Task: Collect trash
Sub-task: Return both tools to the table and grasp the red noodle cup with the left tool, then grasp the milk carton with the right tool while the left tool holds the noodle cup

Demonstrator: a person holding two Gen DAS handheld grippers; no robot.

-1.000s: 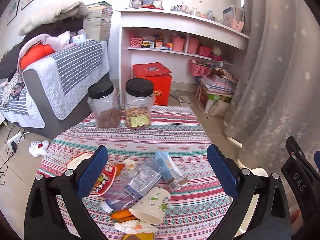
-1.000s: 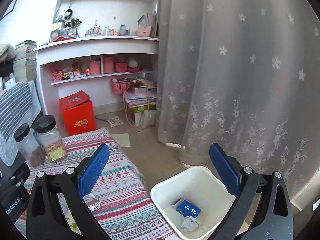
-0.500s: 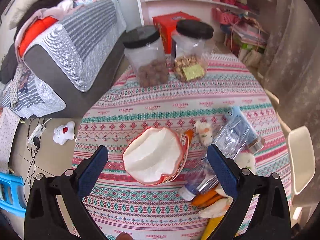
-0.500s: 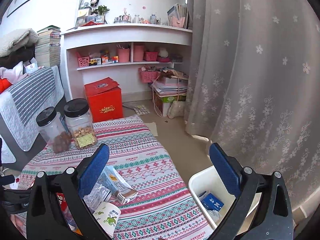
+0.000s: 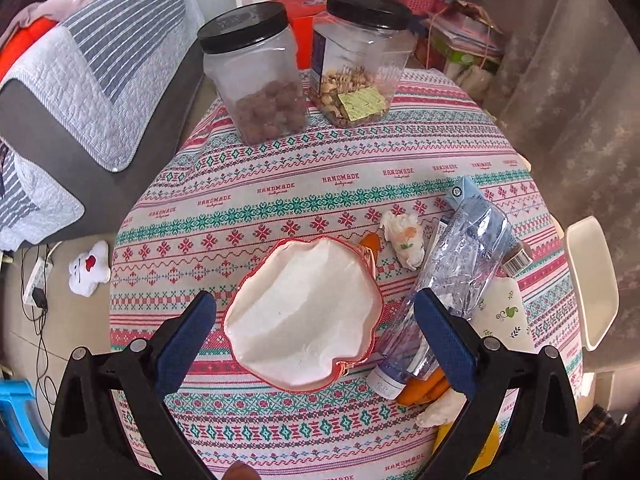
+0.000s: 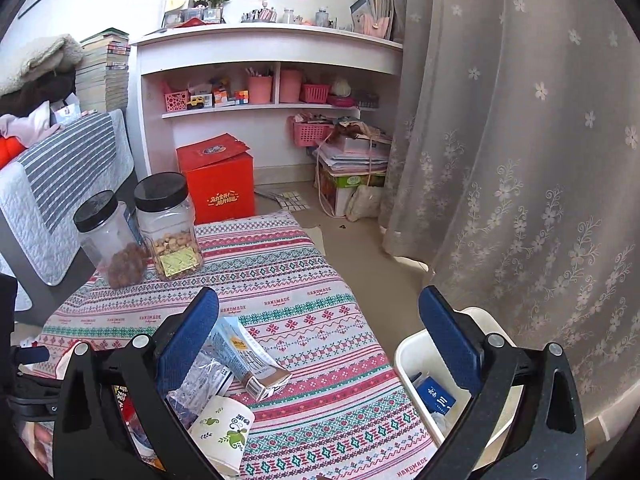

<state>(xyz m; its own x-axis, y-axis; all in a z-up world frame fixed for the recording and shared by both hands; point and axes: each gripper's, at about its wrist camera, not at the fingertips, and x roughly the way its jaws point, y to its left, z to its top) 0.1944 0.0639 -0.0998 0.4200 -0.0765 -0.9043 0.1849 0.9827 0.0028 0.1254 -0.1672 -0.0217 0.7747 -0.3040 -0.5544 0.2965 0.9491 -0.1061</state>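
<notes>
Trash lies on a patterned tablecloth. A crumpled red-rimmed paper bowl sits between the jaws of my open left gripper, which hovers just above it. To its right lie a crushed clear plastic bottle, a blue carton, a crumpled tissue, a paper cup and orange peel. My right gripper is open and empty above the table's right edge, with the carton and paper cup near its left finger. A white bin stands on the floor at the right.
Two black-lidded snack jars stand at the table's far side. A grey sofa is on the left, a red box and white shelves behind, a curtain on the right. The bin rim shows beside the table.
My left gripper has dropped closer over the paper bowl, which now sits between its fingers. My right gripper has swung left from the bin toward the table.
</notes>
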